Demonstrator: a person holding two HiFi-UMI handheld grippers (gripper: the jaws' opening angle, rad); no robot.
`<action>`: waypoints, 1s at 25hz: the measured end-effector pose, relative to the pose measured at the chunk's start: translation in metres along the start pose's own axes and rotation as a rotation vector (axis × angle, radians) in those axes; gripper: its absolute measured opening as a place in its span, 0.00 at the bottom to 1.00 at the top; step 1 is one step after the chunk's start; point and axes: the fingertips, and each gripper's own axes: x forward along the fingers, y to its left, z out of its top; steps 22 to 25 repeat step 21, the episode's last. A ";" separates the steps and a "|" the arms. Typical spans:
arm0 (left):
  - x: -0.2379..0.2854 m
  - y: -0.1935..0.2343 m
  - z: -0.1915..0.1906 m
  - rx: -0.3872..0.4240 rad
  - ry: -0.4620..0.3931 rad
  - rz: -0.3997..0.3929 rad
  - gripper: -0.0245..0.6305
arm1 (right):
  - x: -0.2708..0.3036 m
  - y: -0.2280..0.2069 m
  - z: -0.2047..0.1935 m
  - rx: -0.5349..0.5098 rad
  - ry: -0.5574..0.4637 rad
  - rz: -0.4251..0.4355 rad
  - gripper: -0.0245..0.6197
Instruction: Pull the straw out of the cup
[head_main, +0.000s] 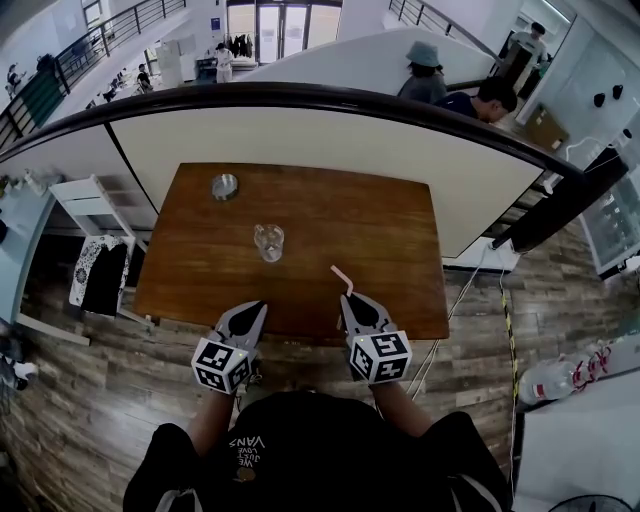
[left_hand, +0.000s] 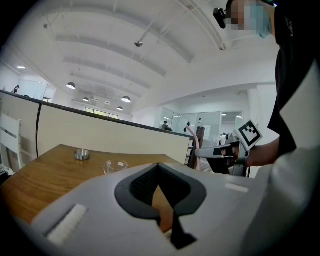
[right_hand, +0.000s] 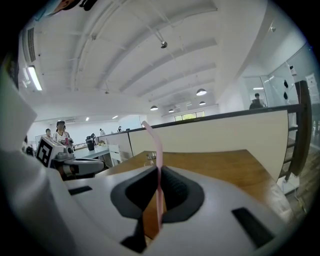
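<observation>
Right gripper view had it plainly: the right gripper was clamped on the pink straw, jaws pinched tight on its lower stretch, with the bent top standing up above the pads. So the straw was out of the cup, held over the near edge of the table. Off to that gripper's left, the left gripper was closed on nothing, jaws together, about level with its partner. Ahead of both, and a touch left of the right gripper's line, sat the glass cup, with no straw in it and well apart from either set of jaws. Farther ahead again lay a small metal dish.

By my reading the pull itself was done and what remained was carrying the straw clear. That calls for a firm pinch, the straw upright so it can't slide through, and bare wood close beneath before loosening.

The count was two grippers, one straw, one cup, one dish and one table.
</observation>
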 end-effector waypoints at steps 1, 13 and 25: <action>-0.001 -0.001 -0.001 0.000 0.000 0.001 0.06 | -0.002 0.000 -0.001 0.001 0.001 0.000 0.08; -0.007 -0.008 -0.006 -0.019 -0.001 0.011 0.06 | -0.008 0.002 -0.005 0.004 0.008 0.006 0.08; -0.012 -0.003 -0.007 -0.021 -0.008 0.022 0.06 | -0.003 0.006 -0.006 0.002 0.005 0.013 0.08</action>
